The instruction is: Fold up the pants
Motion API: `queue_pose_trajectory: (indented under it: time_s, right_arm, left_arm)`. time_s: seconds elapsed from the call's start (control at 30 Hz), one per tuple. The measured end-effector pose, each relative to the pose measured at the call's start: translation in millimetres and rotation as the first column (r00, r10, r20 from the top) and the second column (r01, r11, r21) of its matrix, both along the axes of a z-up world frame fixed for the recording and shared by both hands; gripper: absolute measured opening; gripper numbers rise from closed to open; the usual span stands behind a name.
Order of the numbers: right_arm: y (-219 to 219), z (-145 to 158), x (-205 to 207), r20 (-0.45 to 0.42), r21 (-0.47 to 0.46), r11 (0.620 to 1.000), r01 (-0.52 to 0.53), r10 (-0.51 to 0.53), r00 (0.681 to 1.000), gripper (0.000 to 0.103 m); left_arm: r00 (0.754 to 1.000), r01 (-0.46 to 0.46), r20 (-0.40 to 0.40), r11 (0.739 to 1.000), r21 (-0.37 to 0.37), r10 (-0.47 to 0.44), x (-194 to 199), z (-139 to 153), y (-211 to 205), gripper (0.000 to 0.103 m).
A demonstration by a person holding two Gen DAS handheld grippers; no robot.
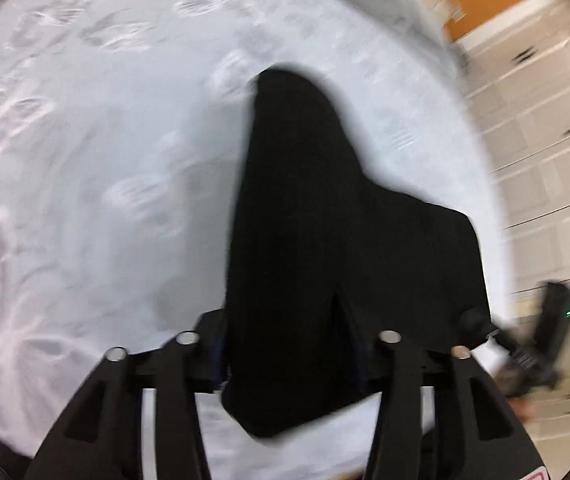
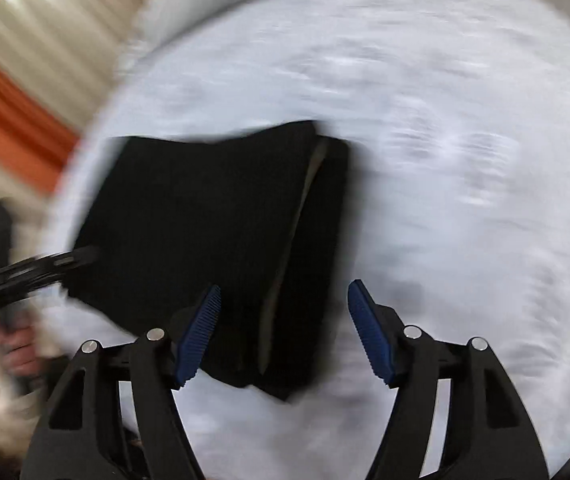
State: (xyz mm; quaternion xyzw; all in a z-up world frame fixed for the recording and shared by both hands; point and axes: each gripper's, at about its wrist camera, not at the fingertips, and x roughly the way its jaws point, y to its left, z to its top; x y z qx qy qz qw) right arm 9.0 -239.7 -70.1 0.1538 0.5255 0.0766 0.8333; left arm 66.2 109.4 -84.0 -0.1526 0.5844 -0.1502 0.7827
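The black pants (image 1: pixel 305 240) lie folded into a thick stack on the white bedcover (image 1: pixel 85 160). In the left wrist view the cloth fills the whole gap of my left gripper (image 1: pixel 291 356) and hides its pads, with a flap hanging back toward the camera. The jaws look shut on the pants. In the right wrist view the pants (image 2: pixel 205 220) show stacked layers along their right edge. My right gripper (image 2: pixel 285 332) stands open over their near end. Its left blue pad (image 2: pixel 201 336) is over the cloth and its right pad is off the cloth, over the bedcover. The left gripper (image 2: pixel 41 268) reaches the pants' left edge.
The bedcover (image 2: pixel 465 160) spreads wide to the right of the pants. Its edge runs close by the pants' left side, with pale floor tiles (image 1: pixel 545 140) beyond it. A hand (image 2: pixel 21 348) holds the left gripper's handle. The right gripper (image 1: pixel 545 340) shows blurred at the bed's edge.
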Motion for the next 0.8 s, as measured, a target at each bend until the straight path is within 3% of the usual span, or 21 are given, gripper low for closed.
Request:
queue_pose_trajectory:
  time_s: [0.07, 0.13, 0.17, 0.27, 0.37, 0.43, 0.47, 0.53, 0.57, 0.6, 0.67, 0.73, 0.8]
  right_arm:
    - [-11, 13, -3, 0.077, 0.032, 0.999, 0.034, -0.037, 0.996, 0.065]
    - [-16, 30, -3, 0.158, 0.091, 0.994, 0.057, -0.071, 0.985, 0.074]
    - [-14, 33, 0, 0.175, 0.094, 0.994, 0.061, -0.077, 0.982, 0.082]
    - [8, 31, 25, 0.168, 0.076, 0.996, 0.038, -0.051, 0.984, 0.083]
    - [35, 13, 51, 0.111, 0.027, 1.0, 0.009, -0.012, 0.994, 0.073]
    - [47, -1, 48, 0.087, -0.016, 1.0, 0.01, -0.009, 0.996, 0.07]
    - [52, -5, 49, 0.094, -0.043, 0.999, 0.011, -0.007, 0.996, 0.063]
    - [67, -3, 50, 0.146, -0.129, 0.992, -0.007, 0.026, 0.989, 0.046]
    - [71, 3, 49, 0.168, -0.132, 0.991, -0.015, 0.038, 0.985, 0.019]
    - [72, 7, 50, 0.181, -0.134, 0.991, -0.012, 0.036, 0.983, 0.012]
    - [73, 24, 45, 0.228, -0.078, 0.997, -0.028, 0.045, 0.973, 0.009]
    - [81, 51, 40, 0.289, 0.055, 0.994, -0.098, 0.078, 0.954, 0.009]
    - [90, 81, 30, 0.369, 0.181, 0.963, -0.198, 0.12, 0.922, 0.009]
  left_arm:
    - [0.999, -0.01, 0.037, 0.994, 0.107, 0.006, -3, -6, -1, 0.051]
    - [0.994, -0.042, 0.104, 0.99, 0.135, 0.028, -4, 5, -2, 0.057]
    - [0.988, -0.069, 0.148, 0.985, 0.16, 0.045, -4, 12, -3, 0.062]
    - [0.948, -0.154, 0.311, 0.956, 0.251, 0.071, -6, 37, -14, 0.073]
    - [0.921, -0.163, 0.387, 0.939, 0.301, 0.036, -8, 50, -31, 0.073]
    - [0.913, -0.154, 0.408, 0.935, 0.318, 0.011, -9, 54, -36, 0.075]
    - [0.912, -0.141, 0.41, 0.934, 0.329, -0.007, -6, 54, -42, 0.077]
    - [0.911, -0.121, 0.41, 0.934, 0.335, -0.029, -8, 55, -42, 0.078]
    - [0.909, -0.118, 0.414, 0.932, 0.343, -0.037, -8, 54, -43, 0.078]
    - [0.908, -0.122, 0.418, 0.928, 0.351, -0.038, -13, 55, -40, 0.078]
    - [0.906, -0.131, 0.421, 0.925, 0.358, -0.034, -9, 55, -38, 0.078]
    - [0.907, -0.149, 0.422, 0.932, 0.331, -0.005, -8, 60, -28, 0.078]
    - [0.905, -0.17, 0.425, 0.935, 0.312, 0.023, -8, 64, -21, 0.078]
